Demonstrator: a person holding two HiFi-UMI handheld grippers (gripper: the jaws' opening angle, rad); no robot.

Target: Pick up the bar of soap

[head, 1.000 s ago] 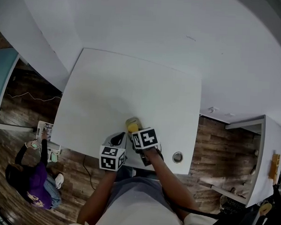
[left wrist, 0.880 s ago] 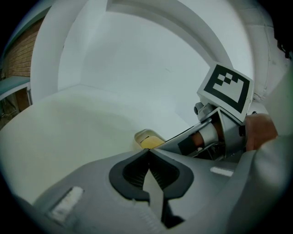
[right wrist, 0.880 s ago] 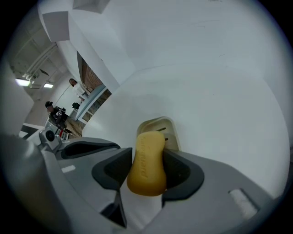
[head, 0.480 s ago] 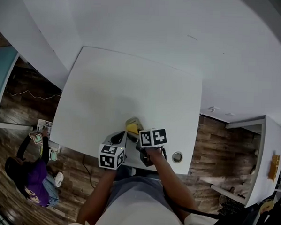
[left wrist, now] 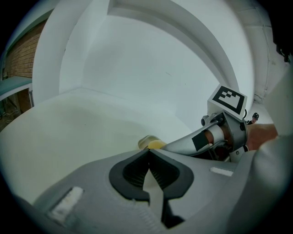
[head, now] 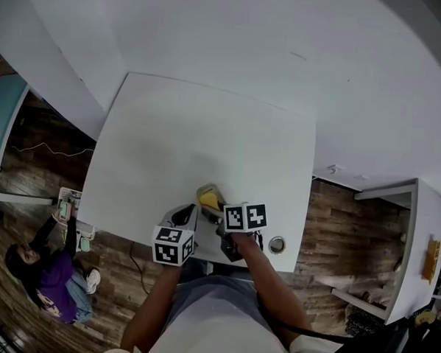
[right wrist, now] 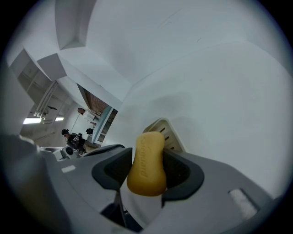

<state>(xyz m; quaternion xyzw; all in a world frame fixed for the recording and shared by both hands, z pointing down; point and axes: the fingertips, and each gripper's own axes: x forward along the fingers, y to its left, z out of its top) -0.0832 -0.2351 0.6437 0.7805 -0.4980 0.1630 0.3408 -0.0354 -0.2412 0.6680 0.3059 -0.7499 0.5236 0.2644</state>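
Nearest the body in the head view, two forearms reach to the near edge of the white tabletop point(head: 200, 134), each holding a gripper with a marker cube. The left claw point(head: 183, 218) sits at that edge. Its own view shows the left claw point(left wrist: 149, 157) with the jaws pressed together at the tips and nothing between them.

Just to its right, the right claw point(head: 213, 207) points away from the body. In the right gripper view, the right claw point(right wrist: 145, 157) is clamped on the yellow soap point(right wrist: 146, 167). The bar stands on its edge between the two dark pads, with embossed lettering on the face towards the camera, too blurred to read. The left gripper view catches the right gripper from the side, with the soap point(left wrist: 155, 145) showing as a yellow patch at its tip.

Right behind the bar lies a pale slotted dish point(right wrist: 162, 128) on the tabletop point(right wrist: 229, 91). Whether the soap touches it cannot be told. In the head view the soap point(head: 208, 201) sits at the near side of the dish point(head: 206, 188).

A round hole point(head: 276, 245) is set in the near right corner of the tabletop. Beyond the dish the surface runs bare to the white wall. Down on the wood floor at the left, a person point(head: 42, 270) in purple sits.
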